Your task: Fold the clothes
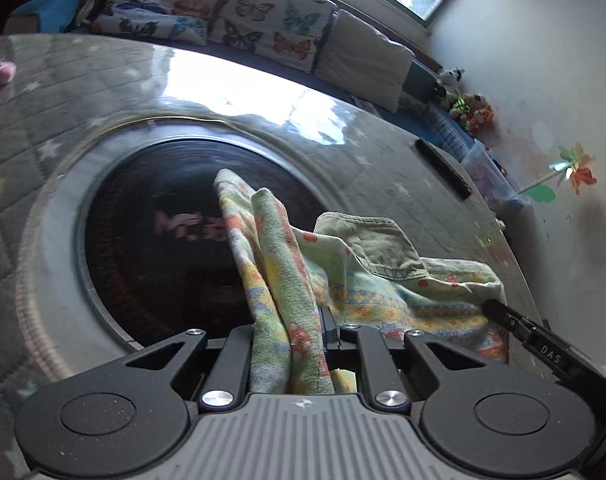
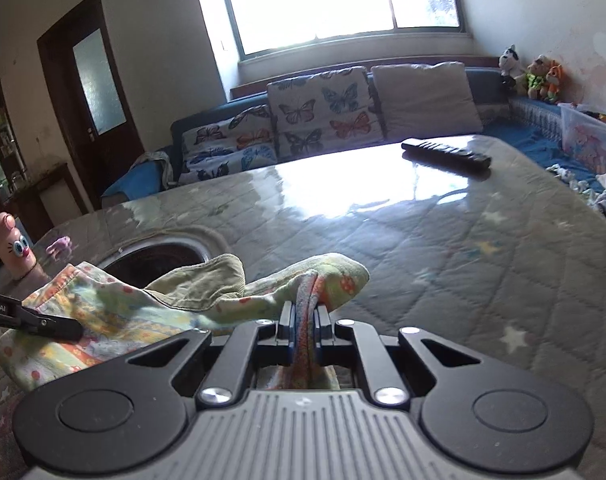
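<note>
A small patterned garment (image 1: pixel 367 288), green and yellow with orange flowers and an olive collar (image 1: pixel 375 248), is held up between both grippers over a grey quilted table (image 1: pixel 63 128). My left gripper (image 1: pixel 291 332) is shut on one bunched edge of it. My right gripper (image 2: pixel 306 320) is shut on another bunched edge (image 2: pixel 327 280). The right gripper's finger shows in the left wrist view (image 1: pixel 503 312); the left gripper's finger shows in the right wrist view (image 2: pixel 51 326), lying on the cloth (image 2: pixel 103 312).
A round dark inset (image 1: pixel 163 240) with a metal rim sits in the table under the garment. A black remote (image 2: pixel 445 154) lies at the far side. A pink toy (image 2: pixel 13 246) stands at the left edge. A sofa with butterfly cushions (image 2: pixel 319 108) lies beyond.
</note>
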`<state>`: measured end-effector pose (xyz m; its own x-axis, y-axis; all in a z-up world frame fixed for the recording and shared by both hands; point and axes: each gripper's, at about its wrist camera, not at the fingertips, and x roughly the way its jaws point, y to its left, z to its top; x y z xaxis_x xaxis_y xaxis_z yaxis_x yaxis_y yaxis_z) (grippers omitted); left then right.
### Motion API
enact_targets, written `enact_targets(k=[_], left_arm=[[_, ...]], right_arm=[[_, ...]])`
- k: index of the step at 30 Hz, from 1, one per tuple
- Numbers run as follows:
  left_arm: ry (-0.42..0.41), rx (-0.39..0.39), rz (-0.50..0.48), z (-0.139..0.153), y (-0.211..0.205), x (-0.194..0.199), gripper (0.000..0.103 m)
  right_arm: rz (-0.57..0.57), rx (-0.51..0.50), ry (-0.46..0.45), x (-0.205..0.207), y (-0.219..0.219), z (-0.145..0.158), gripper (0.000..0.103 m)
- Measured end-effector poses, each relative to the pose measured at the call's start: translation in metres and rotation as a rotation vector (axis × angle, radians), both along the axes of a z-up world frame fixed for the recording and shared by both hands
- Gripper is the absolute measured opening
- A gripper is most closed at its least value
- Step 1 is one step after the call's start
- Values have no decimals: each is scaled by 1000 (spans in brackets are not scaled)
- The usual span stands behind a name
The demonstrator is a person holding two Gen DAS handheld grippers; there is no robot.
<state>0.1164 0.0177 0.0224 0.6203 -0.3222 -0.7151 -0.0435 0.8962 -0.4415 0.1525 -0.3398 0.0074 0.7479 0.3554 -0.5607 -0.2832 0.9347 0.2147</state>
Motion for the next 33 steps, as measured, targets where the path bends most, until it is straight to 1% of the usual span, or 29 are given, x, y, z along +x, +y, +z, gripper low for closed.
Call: enact_targets(k=[11,17,25,33], left_arm=[[-35,79,-164,16,-102,37,13],[-49,134,-238,20,-146,49,13],[-71,205,-329,23,-194,62,13],[-104,282,-381,26,-226,80,13]], right_arm=[[-153,-56,-58,-13,-78,22,8],[-223,-62,-94,-25,-106,27,8],[-294,-70,-101,-24,-139,30,8],[-330,-73,-107,-12,-155,32,8]])
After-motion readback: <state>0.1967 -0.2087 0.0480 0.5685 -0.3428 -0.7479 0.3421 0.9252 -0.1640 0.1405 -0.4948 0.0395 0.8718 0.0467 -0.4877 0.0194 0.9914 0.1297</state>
